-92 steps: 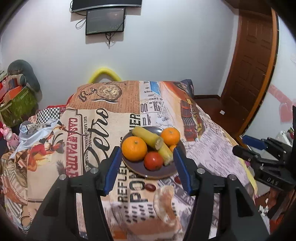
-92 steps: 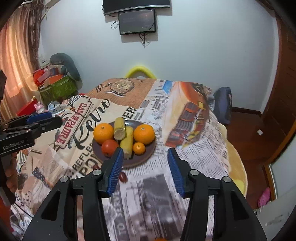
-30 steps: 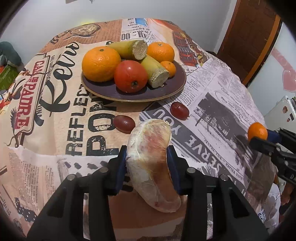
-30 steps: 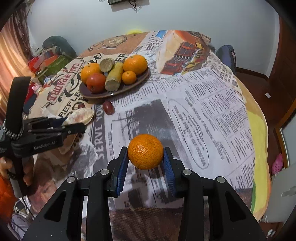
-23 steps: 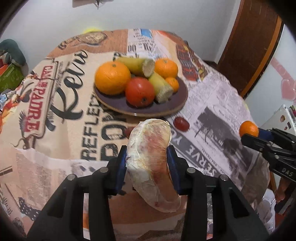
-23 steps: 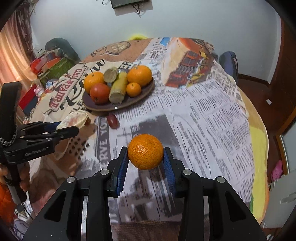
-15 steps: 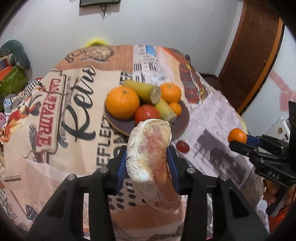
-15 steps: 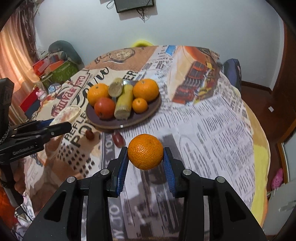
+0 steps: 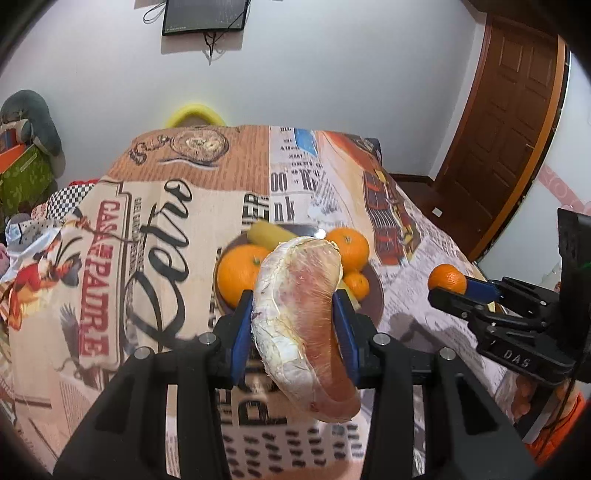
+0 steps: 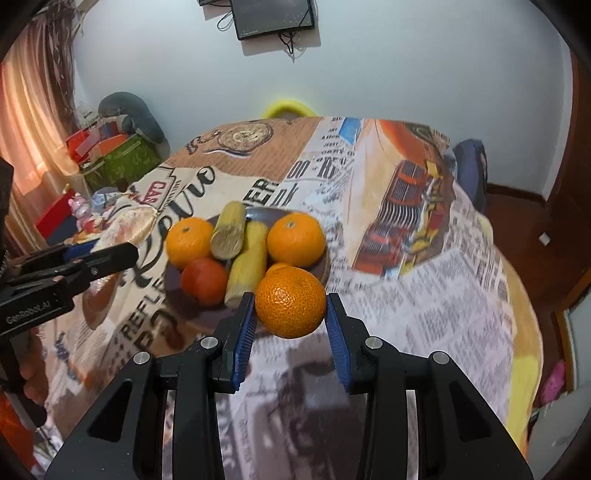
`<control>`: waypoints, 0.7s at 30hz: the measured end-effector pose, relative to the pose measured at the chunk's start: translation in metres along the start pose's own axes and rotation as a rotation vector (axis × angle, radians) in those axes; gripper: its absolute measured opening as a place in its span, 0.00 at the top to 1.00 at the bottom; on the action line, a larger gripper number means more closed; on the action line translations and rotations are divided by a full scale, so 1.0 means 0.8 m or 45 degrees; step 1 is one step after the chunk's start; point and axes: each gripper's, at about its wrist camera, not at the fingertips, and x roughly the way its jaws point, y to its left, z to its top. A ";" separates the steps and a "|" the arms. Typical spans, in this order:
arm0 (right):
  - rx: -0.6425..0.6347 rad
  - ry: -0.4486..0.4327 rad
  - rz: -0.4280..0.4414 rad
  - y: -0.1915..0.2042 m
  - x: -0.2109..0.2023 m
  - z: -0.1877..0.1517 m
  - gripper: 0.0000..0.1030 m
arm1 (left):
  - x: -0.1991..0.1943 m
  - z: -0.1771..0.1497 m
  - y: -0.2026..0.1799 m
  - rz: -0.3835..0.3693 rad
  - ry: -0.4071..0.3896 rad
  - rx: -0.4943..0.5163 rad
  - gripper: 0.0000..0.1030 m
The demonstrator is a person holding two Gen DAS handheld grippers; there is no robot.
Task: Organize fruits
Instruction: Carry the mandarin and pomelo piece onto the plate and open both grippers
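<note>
**Both grippers loaded above the fruit plate**

A dark brown round plate [image 10: 325,264] is sitting on the table covered by a retro newspaper-print cloth [image 10: 424,302]. It is holding two large oranges [image 10: 189,242], one at the left and one at the right, a red tomato-like fruit [image 10: 204,280] at the near left, two yellow-green cut stalk pieces [image 10: 247,264] lying down the middle, and a small orange [image 10: 275,267] of which only a sliver is showing.

The left gripper [image 9: 295,338] is clamping a plastic-wrapped, curved pale wedge of pink-fleshed fruit [image 9: 301,325] between its blue pads, holding it in the air over the near edge of the cloth. The film is looking glossy and wrinkled; the rind side is white and fibrous. From the left wrist view this wedge is covering most of the plate, so the tomato-like fruit is hidden there.

The right gripper [image 10: 290,319] is gripping a round, dimpled-skinned mandarin [image 10: 290,302] between ribbed blue pads, held clear of the cloth just in front of the plate. In the left wrist view the same mandarin [image 9: 447,278] is showing at the right, beyond the plate's right rim.

The cloth nearest the right gripper is blurred, and its print is hard to read there. A dark wall-mounted screen [image 10: 273,16] is partly cut off at the top edge.
</note>
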 end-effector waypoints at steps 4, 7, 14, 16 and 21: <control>-0.012 -0.004 0.016 0.002 0.017 0.013 0.67 | 0.014 0.016 0.003 -0.014 -0.012 -0.007 0.60; -0.020 0.006 0.026 0.004 0.032 0.019 0.67 | 0.023 0.026 0.004 -0.021 -0.021 -0.010 0.60; -0.039 0.027 0.046 0.010 0.067 0.033 0.67 | 0.051 0.043 0.005 -0.038 -0.017 -0.007 0.60; -0.037 0.033 0.053 0.010 0.077 0.037 0.67 | 0.058 0.045 0.006 -0.041 -0.015 -0.007 0.60; -0.032 0.046 0.078 0.012 0.093 0.041 0.67 | 0.073 0.052 0.010 -0.042 -0.006 -0.012 0.60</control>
